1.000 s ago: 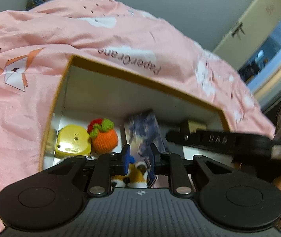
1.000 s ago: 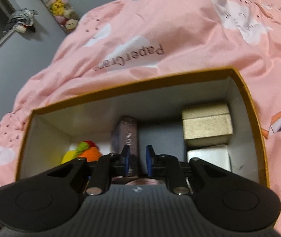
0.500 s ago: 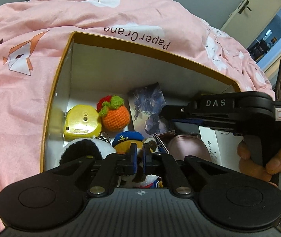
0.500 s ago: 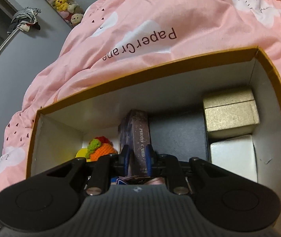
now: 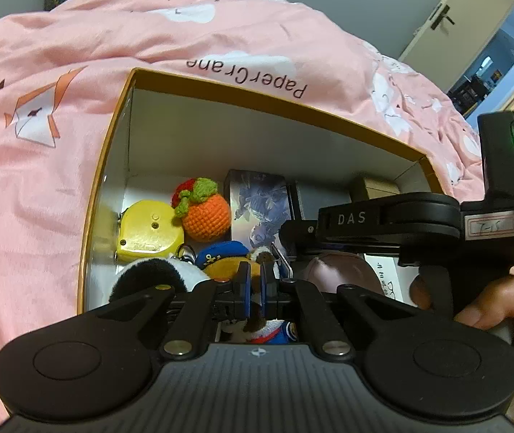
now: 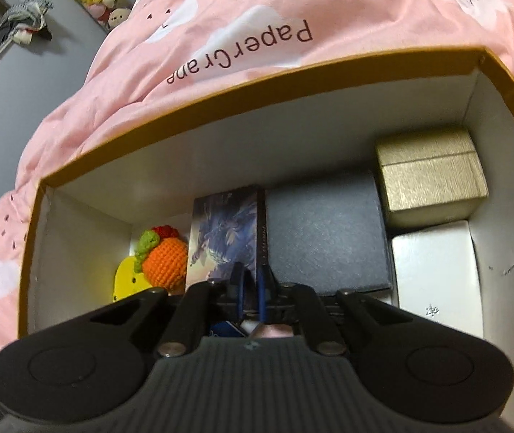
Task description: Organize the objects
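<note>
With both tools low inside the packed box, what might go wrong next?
1. The left tool looks nearly shut at the captain plush; lifting may drag the black-and-white plush along by its keyring.
2. The right tool hangs close above the card box; a dip could knock it.
3. The tools sit close together and might collide.

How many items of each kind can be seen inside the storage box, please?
Small boxes: 4, namely gold box, white box, dark grey box, card box.
Soft toys: 3, namely crochet orange, sailor plush, black-and-white plush.
Tape measure: 1.
Pink case: 1.
Total: 9.
</note>
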`<state>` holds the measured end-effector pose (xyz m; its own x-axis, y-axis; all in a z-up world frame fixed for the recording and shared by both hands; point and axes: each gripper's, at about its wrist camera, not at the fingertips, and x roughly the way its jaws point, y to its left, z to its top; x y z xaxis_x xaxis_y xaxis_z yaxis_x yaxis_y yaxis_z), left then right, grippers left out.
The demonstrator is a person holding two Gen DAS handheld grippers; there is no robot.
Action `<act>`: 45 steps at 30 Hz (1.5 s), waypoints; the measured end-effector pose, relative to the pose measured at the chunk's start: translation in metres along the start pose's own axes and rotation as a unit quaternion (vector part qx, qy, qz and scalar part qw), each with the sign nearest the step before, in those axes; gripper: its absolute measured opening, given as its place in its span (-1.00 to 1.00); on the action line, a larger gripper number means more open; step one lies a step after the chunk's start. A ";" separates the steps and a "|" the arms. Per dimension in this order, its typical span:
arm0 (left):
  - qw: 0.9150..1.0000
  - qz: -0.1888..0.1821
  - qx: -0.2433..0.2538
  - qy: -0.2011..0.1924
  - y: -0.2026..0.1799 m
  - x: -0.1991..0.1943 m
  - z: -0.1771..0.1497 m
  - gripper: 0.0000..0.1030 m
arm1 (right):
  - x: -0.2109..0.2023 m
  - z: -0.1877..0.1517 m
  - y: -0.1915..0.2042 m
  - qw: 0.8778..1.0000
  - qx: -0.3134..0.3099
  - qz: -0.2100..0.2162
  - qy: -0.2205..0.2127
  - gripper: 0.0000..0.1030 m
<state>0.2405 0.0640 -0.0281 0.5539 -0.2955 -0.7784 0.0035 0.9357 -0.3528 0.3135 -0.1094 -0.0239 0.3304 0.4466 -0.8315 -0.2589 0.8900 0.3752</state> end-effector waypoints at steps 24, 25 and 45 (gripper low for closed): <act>0.978 0.094 0.061 -0.176 -0.067 -0.120 -0.040 0.33 | -0.185 -0.084 0.012 0.974 -0.131 -0.009 -0.185 -0.18; 0.977 0.099 0.062 -0.178 -0.069 -0.122 -0.042 0.44 | -0.188 -0.088 0.010 0.974 -0.131 -0.011 -0.186 -0.09; 0.969 0.160 0.059 -0.177 -0.070 -0.116 -0.092 0.86 | -0.189 -0.144 -0.001 0.970 -0.137 -0.065 -0.191 0.87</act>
<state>0.0992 0.0153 0.0389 0.7938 0.0778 -0.6032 -0.1316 0.9903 -0.0454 0.1204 -0.2077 0.0734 0.6747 0.3805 -0.6324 -0.4065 0.9068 0.1119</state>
